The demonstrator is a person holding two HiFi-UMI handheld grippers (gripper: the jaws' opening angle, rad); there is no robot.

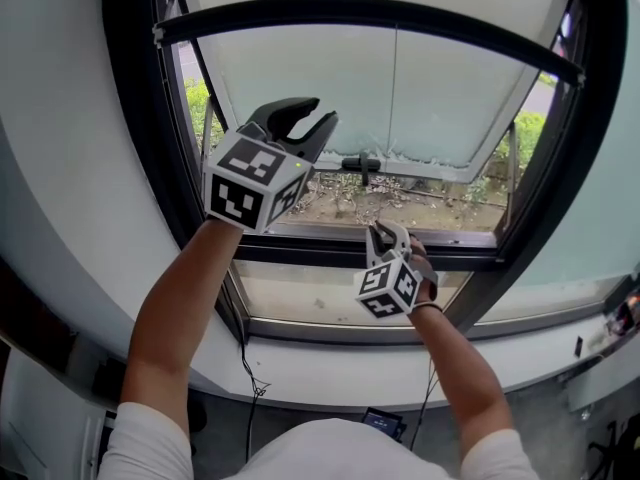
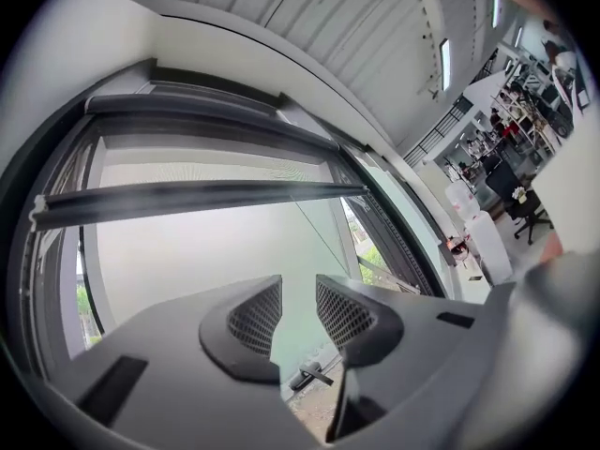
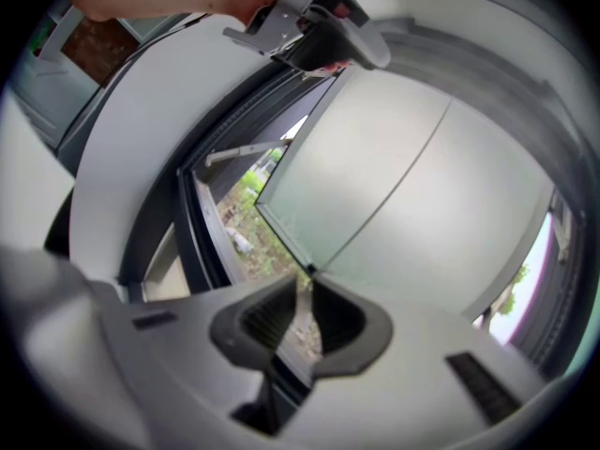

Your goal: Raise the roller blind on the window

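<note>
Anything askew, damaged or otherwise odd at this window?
Nothing stands out. The roller blind hangs partway down, flat and with no tear showing, its bottom edge unbroken across the window frame. The thin line down its middle runs straight.

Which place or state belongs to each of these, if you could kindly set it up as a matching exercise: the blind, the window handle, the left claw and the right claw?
Things:
1. blind
2. window handle
3. left claw
4. right claw

Places or states:
A. black, by the blind's bottom edge
B. raised high, open, nothing in it
C. pale, covering the upper window
D. lower down, narrowed on the cord

Pairs: 1-C, 2-A, 3-B, 4-D
</note>
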